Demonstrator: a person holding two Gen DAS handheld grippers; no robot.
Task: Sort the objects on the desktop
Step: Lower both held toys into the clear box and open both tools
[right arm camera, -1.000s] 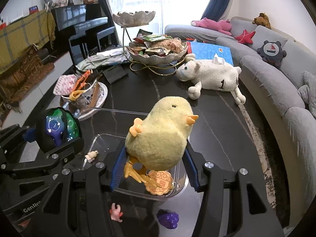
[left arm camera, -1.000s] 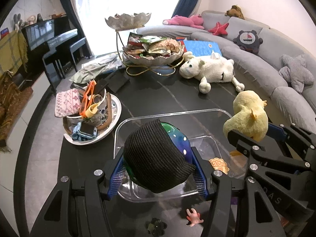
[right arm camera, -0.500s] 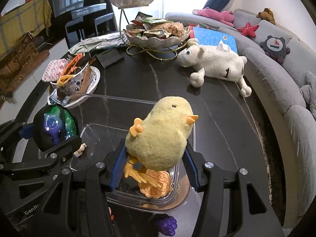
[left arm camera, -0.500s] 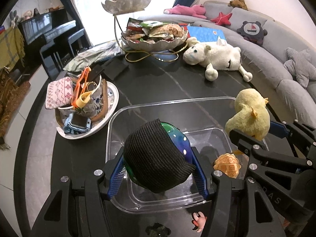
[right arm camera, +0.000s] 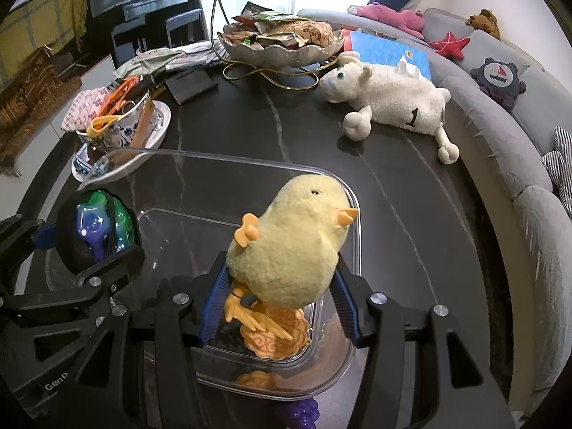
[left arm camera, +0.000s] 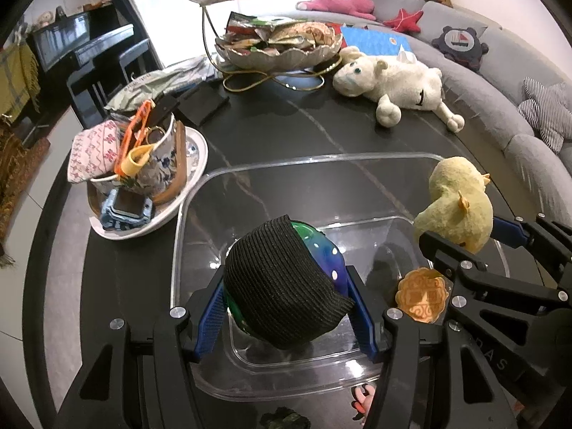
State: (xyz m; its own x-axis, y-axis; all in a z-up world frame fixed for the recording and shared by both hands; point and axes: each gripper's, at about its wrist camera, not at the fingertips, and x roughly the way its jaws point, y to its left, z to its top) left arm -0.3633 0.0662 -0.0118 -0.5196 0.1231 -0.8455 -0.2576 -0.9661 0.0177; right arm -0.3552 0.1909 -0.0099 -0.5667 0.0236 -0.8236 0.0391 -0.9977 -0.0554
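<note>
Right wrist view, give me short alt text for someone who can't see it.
The right gripper holds a yellow plush chick over a clear plastic bin on a dark table; the left gripper holds a black-capped ball beside it.

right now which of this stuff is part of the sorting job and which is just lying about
In the job:
- left gripper clamping the ball
- right gripper clamping the yellow chick
- clear bin
- mooncake

Lying about:
- plush sheep
- snack bowl
- cluttered plate
</note>
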